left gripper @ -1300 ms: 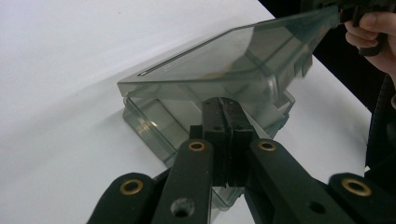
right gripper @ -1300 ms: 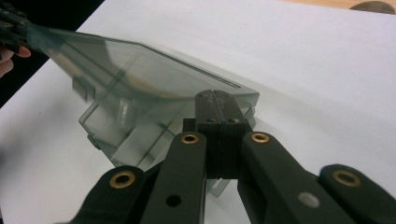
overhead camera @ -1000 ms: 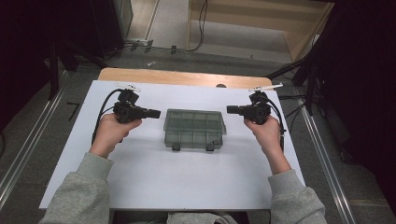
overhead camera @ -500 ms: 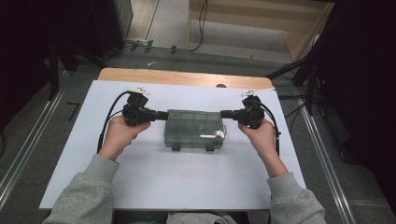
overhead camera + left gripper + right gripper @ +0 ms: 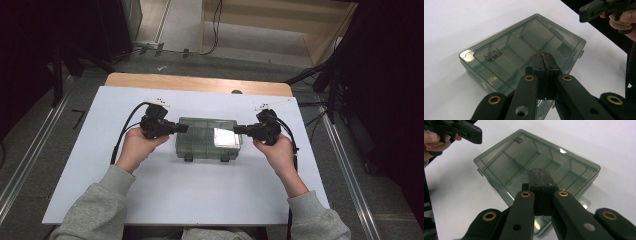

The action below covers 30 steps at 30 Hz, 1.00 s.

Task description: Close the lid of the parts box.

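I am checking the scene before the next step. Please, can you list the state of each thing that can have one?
Compartment box: lid closed, lying flat on the table, compartments look empty.
Box latches: on the near edge; fastened or not, cannot tell.
Left tool: jaws shut, holding nothing, tip over the box's left end.
Right tool: jaws shut, holding nothing, tip over the box's right end.
Table: white top, level.
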Motion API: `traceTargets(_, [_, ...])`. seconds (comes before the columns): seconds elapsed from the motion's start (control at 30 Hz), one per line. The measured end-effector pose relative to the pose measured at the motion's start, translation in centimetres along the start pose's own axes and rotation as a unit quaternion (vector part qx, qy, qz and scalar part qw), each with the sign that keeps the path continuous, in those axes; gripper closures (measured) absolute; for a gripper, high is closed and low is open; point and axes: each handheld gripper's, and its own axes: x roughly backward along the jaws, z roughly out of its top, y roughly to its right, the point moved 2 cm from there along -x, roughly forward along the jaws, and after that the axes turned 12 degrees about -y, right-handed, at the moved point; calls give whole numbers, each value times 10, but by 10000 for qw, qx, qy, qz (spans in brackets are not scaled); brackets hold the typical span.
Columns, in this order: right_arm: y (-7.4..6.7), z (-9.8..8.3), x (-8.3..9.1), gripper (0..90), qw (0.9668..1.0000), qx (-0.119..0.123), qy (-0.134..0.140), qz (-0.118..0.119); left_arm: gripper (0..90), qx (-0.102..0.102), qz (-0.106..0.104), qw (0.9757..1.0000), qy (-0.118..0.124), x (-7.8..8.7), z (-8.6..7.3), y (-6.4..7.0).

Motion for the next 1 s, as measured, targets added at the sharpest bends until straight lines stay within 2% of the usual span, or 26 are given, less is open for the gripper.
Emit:
traceTargets(0.13, [-4, -4, -4, 877, 10000, 31, -61, -3, 898, -57, 26, 10000, 32, -2, -2, 3])
traceTargets(0.23, [-6, -6, -9, 877, 9999, 50, -110, 80, 898, -49, -7, 9999, 88, -2, -4, 5])
traceTargets(0.33, [-9, -9, -11, 877, 9999, 49, -145, -12, 898, -77, 0, 10000, 16, -4, -7, 4])
traceTargets(0.57, [-7, -16, -12, 877, 9999, -25, -115, -63, 898, -7, 64, 10000, -8, -6, -12, 4])
traceTargets(0.63, [-8, -18, -12, 876, 9999, -54, -92, -70, 898, 1, 170, 9999, 3, -6, -14, 4])
traceTargets(0.73, [-8, -21, -10, 877, 9999, -54, -60, -125, 898, 19, 210, 9998, 56, -4, -18, 4])
traceTargets(1.0, [-9, -28, -11, 877, 9998, -83, -75, -174, 898, 87, 256, 9996, 70, -3, -27, 4])
